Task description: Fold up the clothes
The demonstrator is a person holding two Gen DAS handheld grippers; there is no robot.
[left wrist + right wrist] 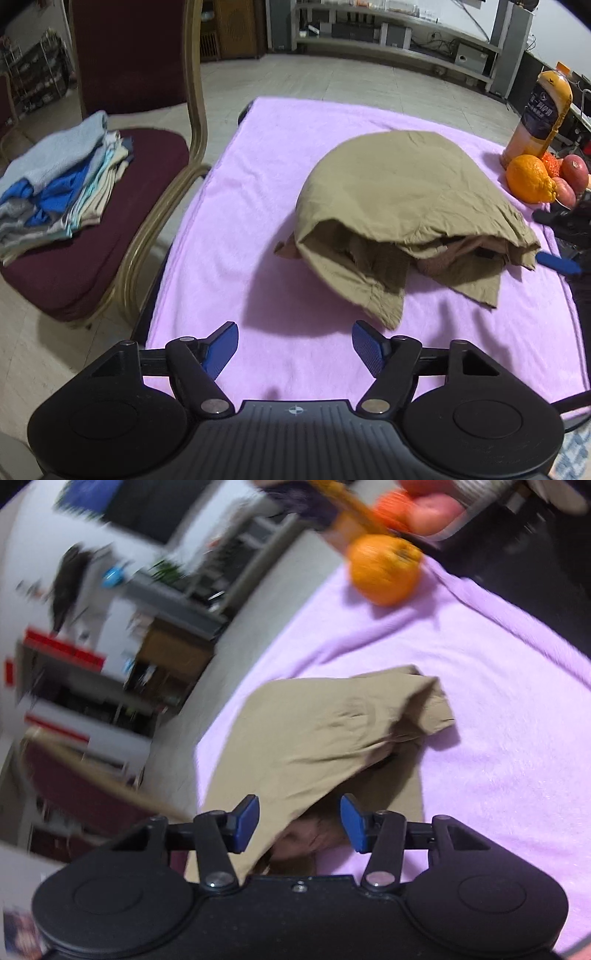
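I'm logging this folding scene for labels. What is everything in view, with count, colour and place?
garment: one, khaki, crumpled in the middle of the blanket
blanket: one, lilac, spread over the table
clothes pile: one stack, blue, grey and pale, on the chair seat
chair: one, maroon with a gold frame, left of the table
bottle: one, orange drink with a dark label, far right corner
orange: one, orange, in front of the bottle
apples: at least two, red, beside the orange
left gripper: black with blue pads, jaws open, above the blanket's near edge
right gripper: black with blue pads, jaws open at the garment's edge
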